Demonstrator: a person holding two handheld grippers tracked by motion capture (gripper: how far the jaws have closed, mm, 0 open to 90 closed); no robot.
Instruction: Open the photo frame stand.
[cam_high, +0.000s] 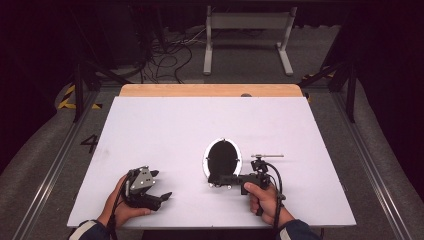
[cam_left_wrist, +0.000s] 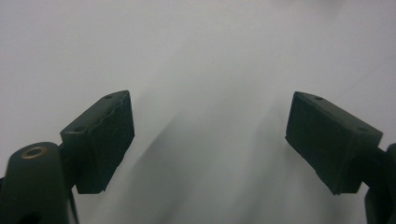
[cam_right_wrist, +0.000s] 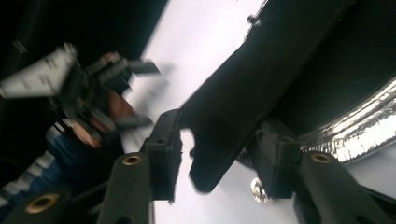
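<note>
A black oval pan with a shiny silver rim lies on the white table, right of the middle. Its black handle points toward the near edge. My right gripper reaches in from the right and is shut on that handle. In the right gripper view the handle sits slanted between the two pads of the right gripper. My left gripper rests at the near left, held in a hand. Its jaws stand wide open over bare table in the left gripper view.
A wooden strip runs along the table's far edge. Beyond it, on the floor, stand a white metal frame and a tangle of cables. Dark stands flank the table on both sides.
</note>
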